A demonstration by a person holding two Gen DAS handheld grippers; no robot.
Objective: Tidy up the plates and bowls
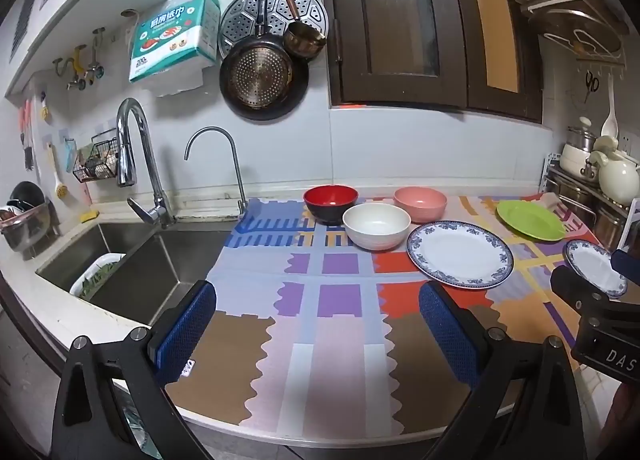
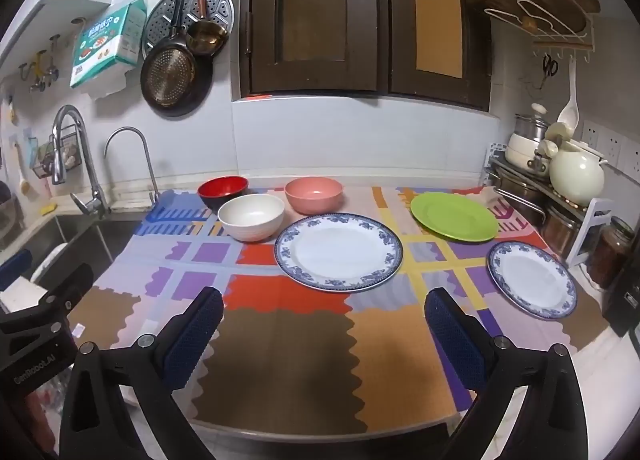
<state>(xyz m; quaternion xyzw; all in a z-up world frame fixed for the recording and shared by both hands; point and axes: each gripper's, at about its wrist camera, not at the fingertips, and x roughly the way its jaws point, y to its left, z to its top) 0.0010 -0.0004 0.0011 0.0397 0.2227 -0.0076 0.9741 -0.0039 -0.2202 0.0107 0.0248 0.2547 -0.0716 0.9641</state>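
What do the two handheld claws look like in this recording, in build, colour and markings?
Both match. The left claw and right claw each have two black angular plastic fingers with silver bolts, tipped with blue dimpled pads. White lettering marks each black body: "DAS" on the right one, "GenRobot.AI" on the left. No cables or sleeves show.

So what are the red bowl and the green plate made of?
The red bowl looks like plastic or lacquer: shiny red inside, black outside, with a soft gleam. The green plate looks like plastic or melamine: one flat bright colour, smooth, only faintly shiny. The look alone cannot settle either.
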